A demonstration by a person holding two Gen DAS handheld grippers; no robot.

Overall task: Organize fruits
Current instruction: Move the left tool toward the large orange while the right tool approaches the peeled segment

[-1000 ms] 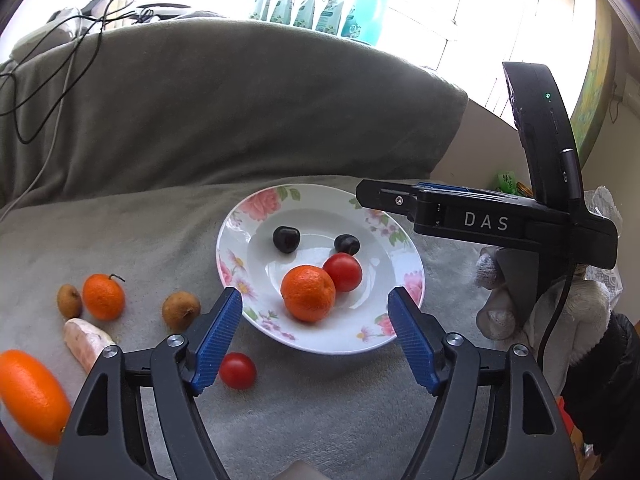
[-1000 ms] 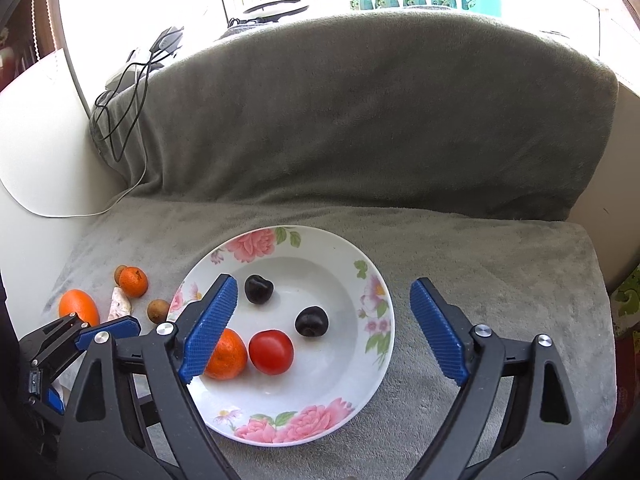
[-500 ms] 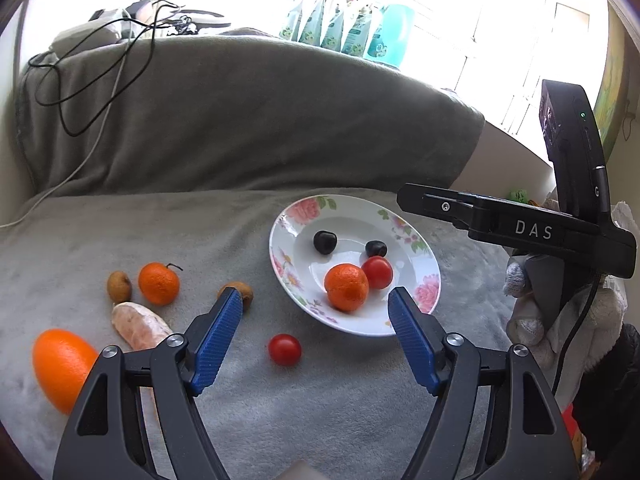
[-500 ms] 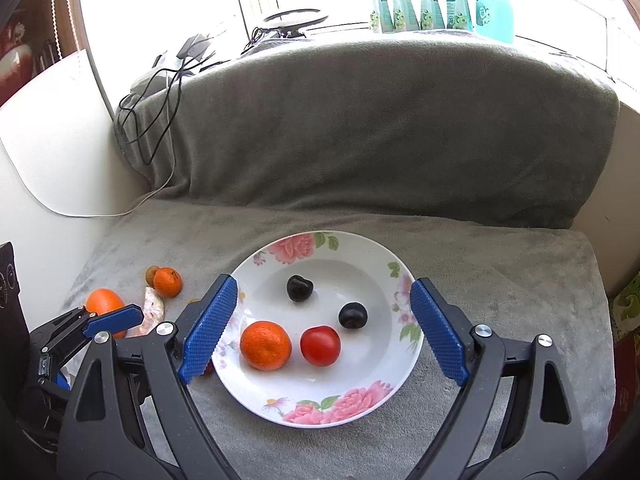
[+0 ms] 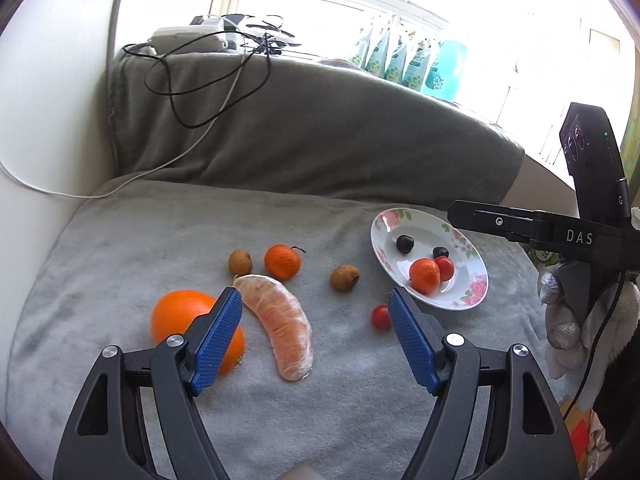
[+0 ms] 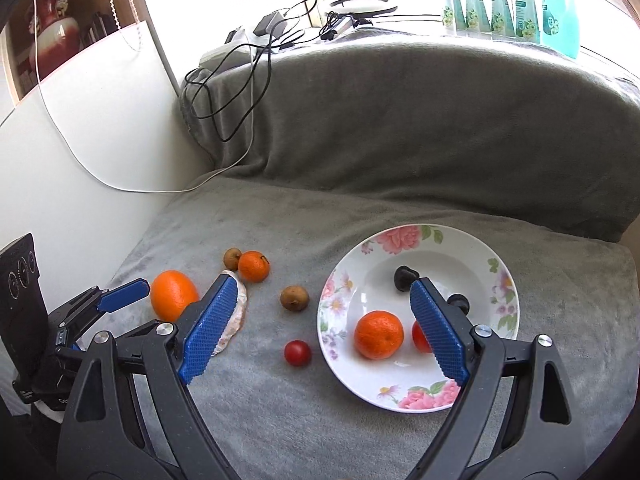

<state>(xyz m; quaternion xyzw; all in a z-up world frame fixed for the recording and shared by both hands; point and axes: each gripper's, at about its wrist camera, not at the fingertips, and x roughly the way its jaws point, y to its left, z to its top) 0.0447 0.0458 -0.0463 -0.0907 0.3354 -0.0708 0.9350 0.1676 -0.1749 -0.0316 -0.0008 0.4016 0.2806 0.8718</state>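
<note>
Setting: grey blanket (image 5: 160, 240) covered a sofa under a bright window, with cables (image 5: 192, 92) draped over the backrest and bottles (image 6: 500, 4) on the sill.
Plate: a flowered plate (image 6: 400, 246) sat on the blanket toward the right, holding a mandarin (image 6: 378, 334), a tomato (image 6: 420, 336) and two dark plums (image 6: 404, 276).
Loose fruit: a large orange (image 5: 180, 316), a peeled citrus segment (image 5: 286, 330), a second mandarin (image 5: 282, 261), two small brown fruits (image 5: 344, 278) and a cherry tomato (image 5: 381, 317) lay on the blanket left of the plate.
Change: over the last second we swung our left gripper (image 5: 316, 336) away from the plate toward the loose fruit; where it had framed the plate, it now framed the citrus segment. Our right gripper (image 6: 320, 336) turned left as well, so the plate slid to its right side.
Meaning: we judged the plate's load settled and the next pick to be starting, likely the segment or the cherry tomato.
Left fingers: spread wide, holding nothing; the large orange sat partly behind the left one, and we could not tell whether they touched.
Right fingers: spread wide too, empty, above the blanket and the plate's near rim.
</note>
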